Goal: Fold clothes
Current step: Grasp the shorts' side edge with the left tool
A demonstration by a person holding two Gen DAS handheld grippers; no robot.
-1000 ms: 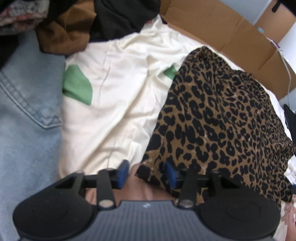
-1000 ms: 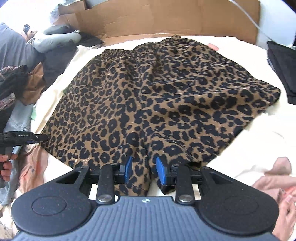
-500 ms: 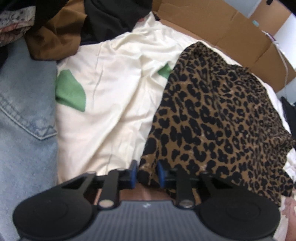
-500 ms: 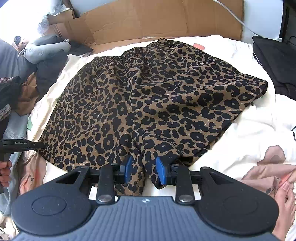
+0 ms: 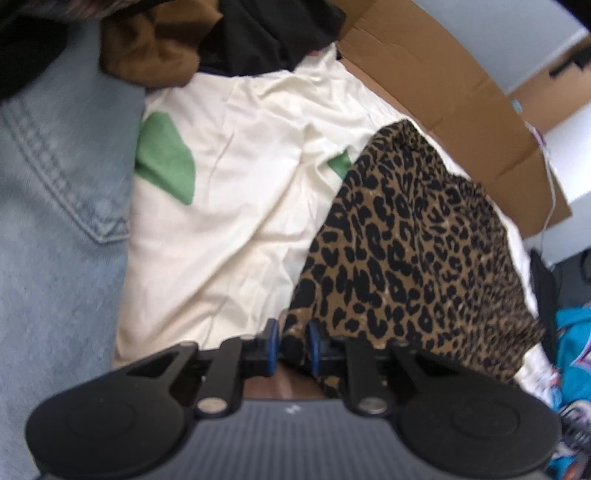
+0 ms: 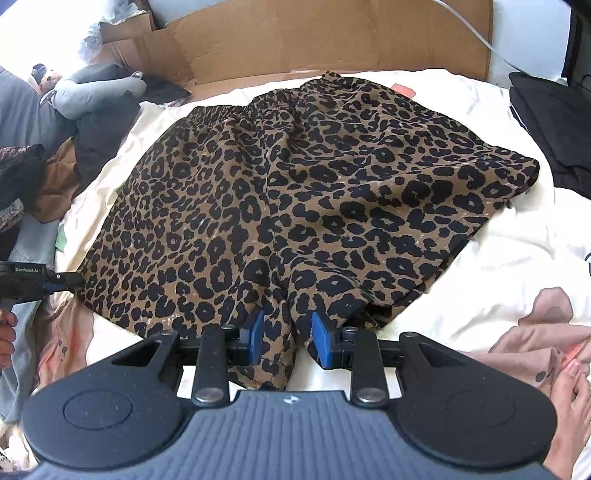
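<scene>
Leopard-print shorts [image 6: 295,192] lie flat on the cream bed sheet [image 6: 517,258], waistband at the far side. My left gripper [image 5: 292,345] is shut on the near left hem corner of the shorts [image 5: 424,258]. In the right wrist view that left gripper [image 6: 70,278] shows at the left edge, touching the same corner, with a hand [image 6: 5,332] below it. My right gripper [image 6: 288,338] is open at the near hem by the crotch. Its blue pads [image 6: 255,334] stand either side of the inner leg fabric, which lies flat between them.
Blue jeans [image 5: 55,258] lie left of the sheet [image 5: 240,221], with brown and black clothes [image 5: 166,48] piled behind. Cardboard [image 6: 332,33] lines the far edge. A black garment [image 6: 546,122] lies far right. A bare foot [image 6: 565,391] rests at near right.
My left gripper moved onto the shorts' hem corner and its jaws closed on it. My right gripper kept the same jaw width at the crotch hem.
</scene>
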